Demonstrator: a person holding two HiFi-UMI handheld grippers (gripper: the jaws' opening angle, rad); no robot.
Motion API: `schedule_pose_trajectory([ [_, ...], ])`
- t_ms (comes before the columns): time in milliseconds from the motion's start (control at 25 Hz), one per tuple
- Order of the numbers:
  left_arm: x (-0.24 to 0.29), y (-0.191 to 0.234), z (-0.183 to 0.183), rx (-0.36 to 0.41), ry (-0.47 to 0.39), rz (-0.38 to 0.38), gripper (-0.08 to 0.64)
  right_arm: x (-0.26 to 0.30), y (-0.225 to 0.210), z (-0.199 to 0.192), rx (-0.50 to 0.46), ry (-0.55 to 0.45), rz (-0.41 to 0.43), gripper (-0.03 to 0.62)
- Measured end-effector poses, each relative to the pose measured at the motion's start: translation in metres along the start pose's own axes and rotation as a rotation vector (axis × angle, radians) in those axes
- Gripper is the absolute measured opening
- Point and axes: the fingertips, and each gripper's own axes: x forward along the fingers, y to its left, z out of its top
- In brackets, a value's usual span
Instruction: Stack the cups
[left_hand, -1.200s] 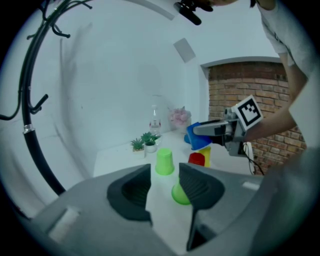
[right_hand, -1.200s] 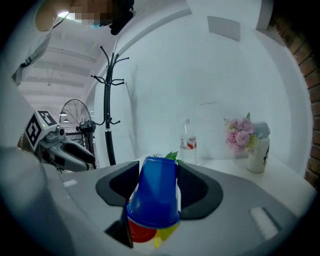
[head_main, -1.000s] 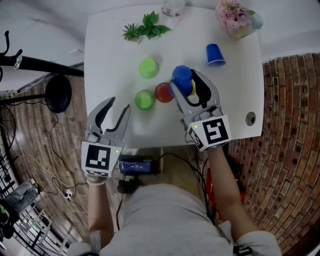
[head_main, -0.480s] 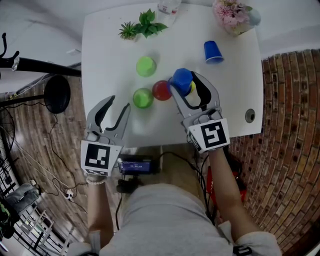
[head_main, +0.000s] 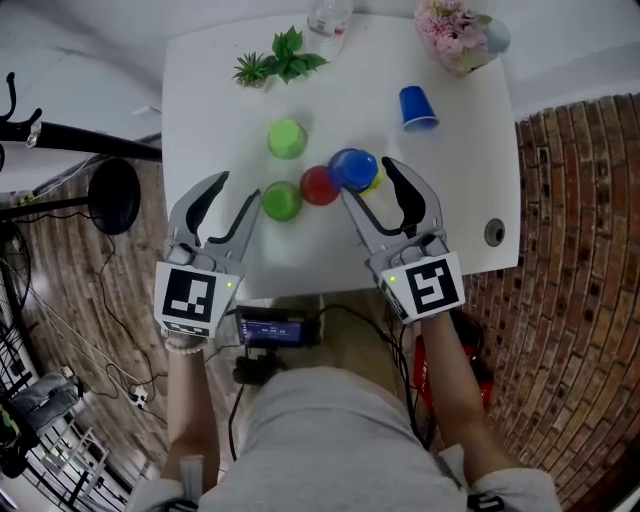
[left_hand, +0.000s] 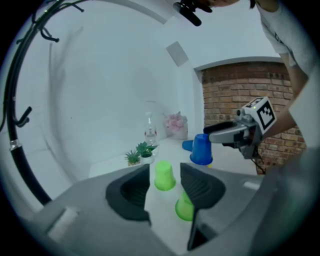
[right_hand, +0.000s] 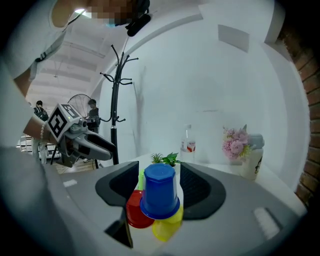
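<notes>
The right gripper (head_main: 366, 177) has its jaws apart, and the blue cup (right_hand: 160, 192) stands between their tips, upside down and a little tilted, with a sliver of gap at either pad as far as I can see. A second ago those jaws were clamped on that cup. Now it rests on the upturned yellow cup (right_hand: 167, 227) just under it, so I'd call that one stacked and let go, if a bit crooked. The red cup (right_hand: 136, 210) sits touching the pair, just off the left jaw's tip. The left gripper (head_main: 238, 185) is open too, and its jaws have just spread a little wider, with nothing between the pads. It has crept forward, so the near green cup (left_hand: 184, 209) is now just past its right jaw's tip, where before it was well ahead. The far green cup (left_hand: 164, 176) shows further on, in line with the gap. Beyond the right jaws, well apart from everything, a second blue cup (head_main: 416, 108) lies on its side on the table (head_main: 450, 200). To my eye the left hand is lining up for the near green cup, while the red one, the far green one and the second blue one are yet to be stacked.
</notes>
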Motion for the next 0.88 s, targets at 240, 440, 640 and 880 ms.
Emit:
schedule_pose_trajectory([
  [240,0.031,0.006,0.008,0.068,-0.004,-0.065,0.224,-0.027,-0.009,0.012,0.058,-0.023,-0.039,0.245],
  [440,0.058,0.005,-0.001,0.081,0.026,-0.121,0.244,-0.044,-0.016,0.008,0.077,0.0,-0.086,0.245],
  [640,0.086,0.004,-0.02,0.069,0.074,-0.15,0.252,-0.058,-0.021,-0.003,0.095,0.035,-0.129,0.245],
  [880,0.108,0.003,-0.034,0.058,0.103,-0.163,0.253,-0.071,-0.028,-0.016,0.109,0.072,-0.175,0.245],
])
